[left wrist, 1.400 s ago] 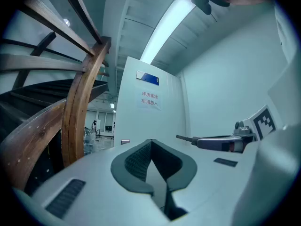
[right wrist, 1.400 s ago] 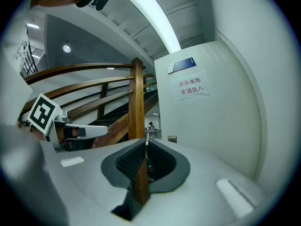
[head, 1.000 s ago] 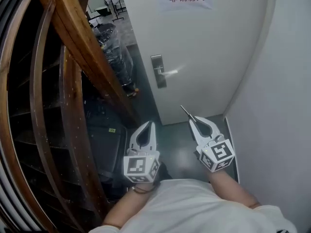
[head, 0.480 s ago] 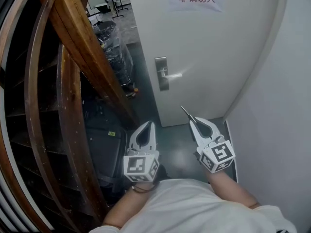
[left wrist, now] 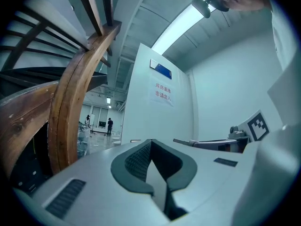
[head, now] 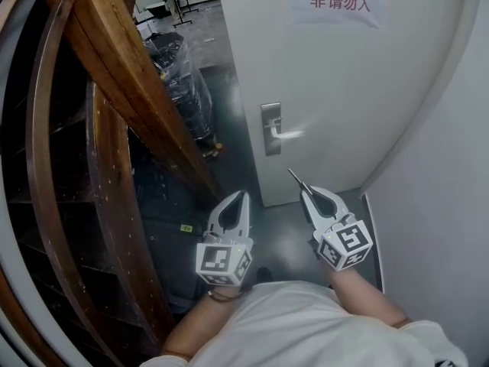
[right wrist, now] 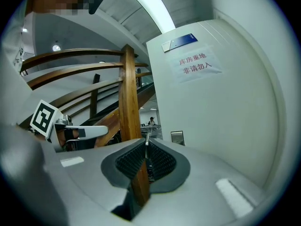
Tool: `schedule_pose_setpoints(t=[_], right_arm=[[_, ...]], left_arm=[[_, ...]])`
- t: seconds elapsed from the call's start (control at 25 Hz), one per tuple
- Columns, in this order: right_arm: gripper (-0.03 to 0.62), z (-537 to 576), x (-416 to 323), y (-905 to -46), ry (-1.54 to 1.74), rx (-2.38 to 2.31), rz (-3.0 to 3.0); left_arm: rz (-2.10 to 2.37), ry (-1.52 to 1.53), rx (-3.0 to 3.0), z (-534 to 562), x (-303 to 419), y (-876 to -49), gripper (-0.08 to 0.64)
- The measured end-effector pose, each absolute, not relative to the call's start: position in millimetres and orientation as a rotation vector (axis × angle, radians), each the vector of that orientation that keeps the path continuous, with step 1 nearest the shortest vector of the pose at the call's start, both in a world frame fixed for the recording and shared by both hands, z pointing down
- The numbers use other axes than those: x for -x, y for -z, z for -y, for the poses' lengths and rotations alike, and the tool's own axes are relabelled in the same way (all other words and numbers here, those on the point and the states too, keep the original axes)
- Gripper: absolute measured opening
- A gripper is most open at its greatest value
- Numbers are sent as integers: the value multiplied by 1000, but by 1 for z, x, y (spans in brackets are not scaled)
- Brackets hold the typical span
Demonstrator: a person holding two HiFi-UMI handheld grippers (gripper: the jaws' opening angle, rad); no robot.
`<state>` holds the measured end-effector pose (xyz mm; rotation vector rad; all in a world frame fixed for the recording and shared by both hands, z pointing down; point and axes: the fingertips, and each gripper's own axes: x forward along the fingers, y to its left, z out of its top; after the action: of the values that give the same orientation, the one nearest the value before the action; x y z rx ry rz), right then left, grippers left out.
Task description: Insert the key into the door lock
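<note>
The right gripper [head: 306, 193] was clamped on the key [head: 294, 177], whose blade jutted toward the door lock [head: 270, 129], still apart from it; the left gripper [head: 244, 196] alongside was closed on nothing; the white door [head: 336, 90] stood ahead.

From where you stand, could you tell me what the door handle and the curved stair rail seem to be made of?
The door handle looks like brushed metal: silver with a bright glint. The stair rail looks like varnished wood: brown, grained, glossy.
</note>
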<state>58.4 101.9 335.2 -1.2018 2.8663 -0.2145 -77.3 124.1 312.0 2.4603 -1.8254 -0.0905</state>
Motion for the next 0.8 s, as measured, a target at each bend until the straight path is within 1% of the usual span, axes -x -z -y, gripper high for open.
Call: schedule_pose_setpoints(t=[0.16,0.44,0.6,0.8], right_arm=[[20,-78,-39,-349,302,1232,-2853],[20,-44,-26,-361,435,1300,-2768],[20,-28,-18,-373,552,1280,-2725],[20,-5,-8,-387,599,1237,-2725]], left_arm=[[1781,74,-2487,-96,100,-317,6],[1757,81,-2519,-64,132,-313,6],[1755,92,-2499,-49,142,-314,6],[1751,59,-2496,-23,148,-324,6]])
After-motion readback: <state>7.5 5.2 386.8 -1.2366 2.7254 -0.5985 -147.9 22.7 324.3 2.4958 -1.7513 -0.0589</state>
